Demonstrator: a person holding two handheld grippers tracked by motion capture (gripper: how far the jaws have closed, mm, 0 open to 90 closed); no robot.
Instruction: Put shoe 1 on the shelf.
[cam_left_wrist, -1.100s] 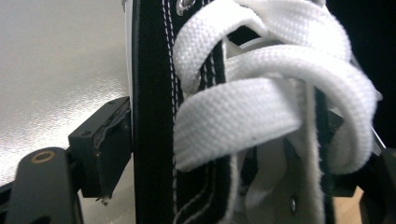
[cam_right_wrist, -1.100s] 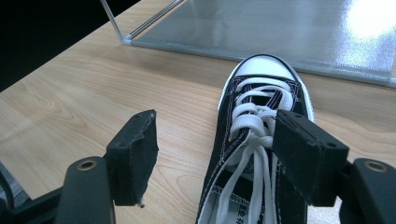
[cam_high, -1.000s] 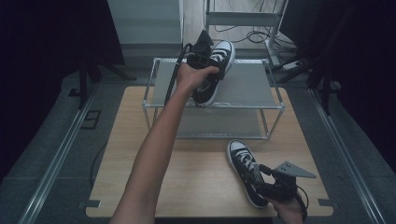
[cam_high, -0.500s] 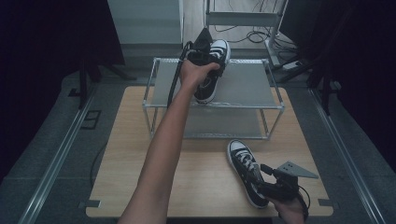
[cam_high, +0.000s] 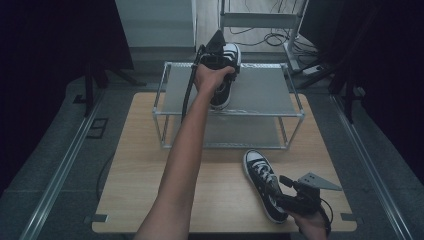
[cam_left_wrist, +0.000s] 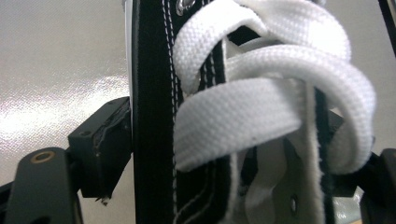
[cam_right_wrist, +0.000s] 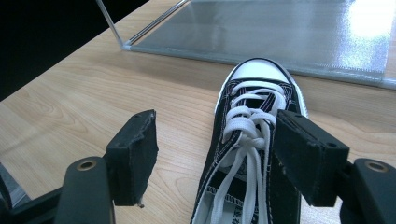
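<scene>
Wooden table (cam_right_wrist: 70, 102): right gripper (cam_right_wrist: 215, 154) astride sneaker (cam_right_wrist: 252, 135).

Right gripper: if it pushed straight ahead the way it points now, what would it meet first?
Probably the sneaker on the table: the open right gripper points along it, its jaws either side of the laces. Beyond the toe lies the shelf rack.

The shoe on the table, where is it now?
In the high view the shoe on the table lies near right, before the rack, at the open right gripper.
</scene>
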